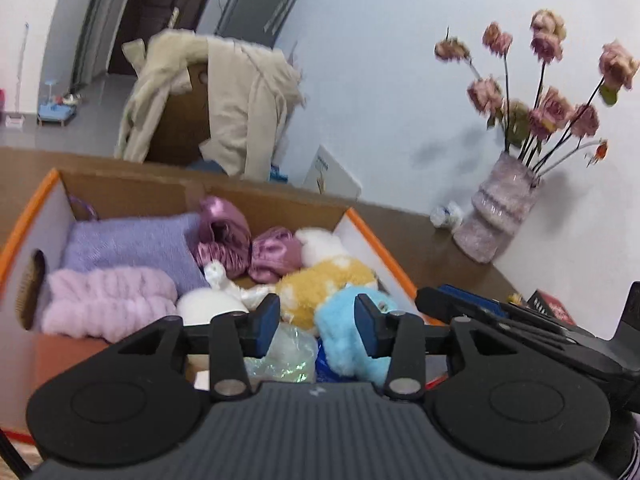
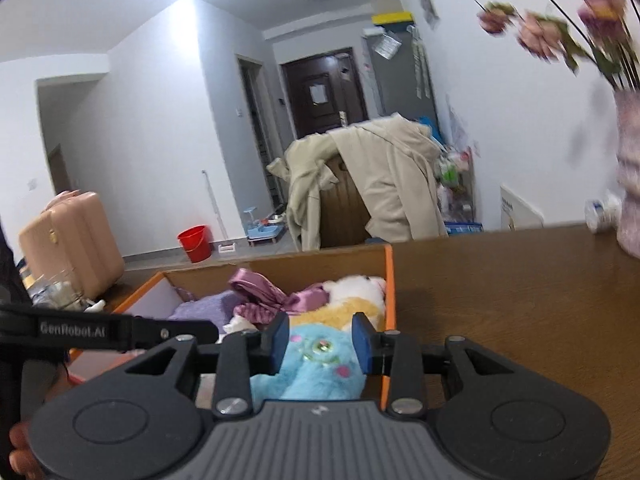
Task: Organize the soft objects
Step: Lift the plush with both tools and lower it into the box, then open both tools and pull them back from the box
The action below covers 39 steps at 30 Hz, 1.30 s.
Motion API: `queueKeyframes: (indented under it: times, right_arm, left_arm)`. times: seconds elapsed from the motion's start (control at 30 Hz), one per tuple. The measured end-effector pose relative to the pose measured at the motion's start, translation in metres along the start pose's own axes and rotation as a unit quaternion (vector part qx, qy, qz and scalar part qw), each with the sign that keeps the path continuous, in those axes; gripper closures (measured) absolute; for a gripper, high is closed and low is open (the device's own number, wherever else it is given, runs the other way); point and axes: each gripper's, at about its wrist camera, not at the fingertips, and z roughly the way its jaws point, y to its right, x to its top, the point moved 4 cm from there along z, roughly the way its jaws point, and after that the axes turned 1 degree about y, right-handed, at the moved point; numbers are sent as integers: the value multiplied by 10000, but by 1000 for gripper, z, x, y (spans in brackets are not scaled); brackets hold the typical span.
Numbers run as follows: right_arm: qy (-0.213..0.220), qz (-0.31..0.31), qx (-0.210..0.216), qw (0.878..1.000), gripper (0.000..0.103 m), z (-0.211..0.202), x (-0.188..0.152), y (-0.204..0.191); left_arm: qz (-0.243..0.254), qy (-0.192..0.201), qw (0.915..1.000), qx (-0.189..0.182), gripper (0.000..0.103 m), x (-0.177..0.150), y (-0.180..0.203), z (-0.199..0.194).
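An orange-edged cardboard box (image 1: pixel 370 236) on the brown table holds soft things: a lilac knit cloth (image 1: pixel 132 246), a pink fluffy cloth (image 1: pixel 108 304), purple satin pieces (image 1: pixel 228 232), a yellow-and-white plush (image 1: pixel 324 280), a blue plush (image 1: pixel 348 332) and a crinkly clear bag (image 1: pixel 290 352). My left gripper (image 1: pixel 317 328) is open and empty above the near end of the box. My right gripper (image 2: pixel 320 340) is open and empty just above the blue plush (image 2: pixel 320 368). The box (image 2: pixel 390 280) lies in front of it.
A pink vase (image 1: pixel 496 212) with dried roses stands on the table at the right, with a crumpled wrapper (image 1: pixel 446 214) beside it. A chair draped with a beige coat (image 1: pixel 224 100) stands behind the table. A red bucket (image 2: pixel 195 242) and a pink suitcase (image 2: pixel 72 240) are on the floor.
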Motion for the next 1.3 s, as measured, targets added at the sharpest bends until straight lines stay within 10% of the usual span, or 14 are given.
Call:
queueKeyframes:
  times: [0.3, 0.7, 1.3]
  right_arm:
    - [511, -116, 63, 9986, 44, -77, 15, -27]
    - [1049, -772, -279, 9911, 9, -162, -13, -79]
    - [1313, -742, -492, 9873, 0, -252, -116, -115]
  left_arm:
    - [540, 699, 9942, 612, 48, 1, 24, -111]
    - [767, 1783, 9662, 1695, 4, -67, 26, -215]
    - [1025, 2251, 9511, 1851, 0, -172, 54, -287]
